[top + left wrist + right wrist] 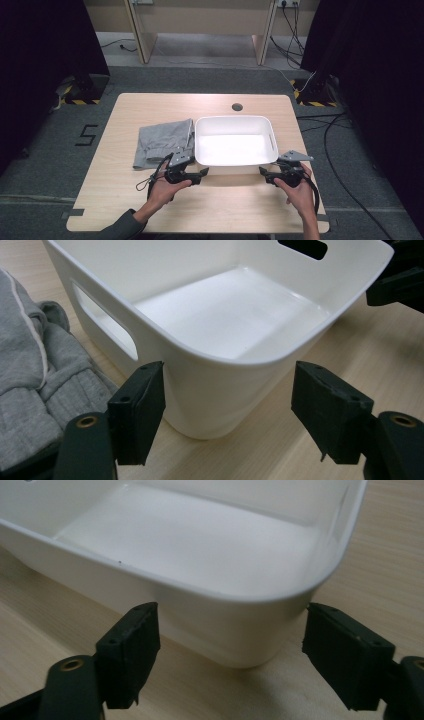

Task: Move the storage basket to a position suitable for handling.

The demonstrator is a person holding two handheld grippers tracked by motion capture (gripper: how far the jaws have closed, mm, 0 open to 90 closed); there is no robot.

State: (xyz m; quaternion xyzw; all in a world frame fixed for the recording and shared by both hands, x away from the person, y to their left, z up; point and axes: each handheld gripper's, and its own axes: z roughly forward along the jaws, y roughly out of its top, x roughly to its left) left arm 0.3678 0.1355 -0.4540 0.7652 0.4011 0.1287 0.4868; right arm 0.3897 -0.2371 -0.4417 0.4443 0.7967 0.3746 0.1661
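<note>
A white plastic tub [235, 121] with handle cut-outs stands empty on the wooden table [150, 107]. A folded grey garment [162, 141] lies against its left side. My left gripper [203, 173] is open at the tub's near left corner [210, 405], its jaws spread just short of the wall. My right gripper [262, 173] is open at the near right corner [240, 645], also a little short of it. In the left gripper view the grey garment [35, 370] lies at the left and the right gripper's black body [400, 282] shows at the upper right.
A round cable hole [237, 106] sits in the table behind the tub. Bare wood lies along the near edge [225, 205] around my hands. Cables [330, 145] trail over the carpet to the right of the table.
</note>
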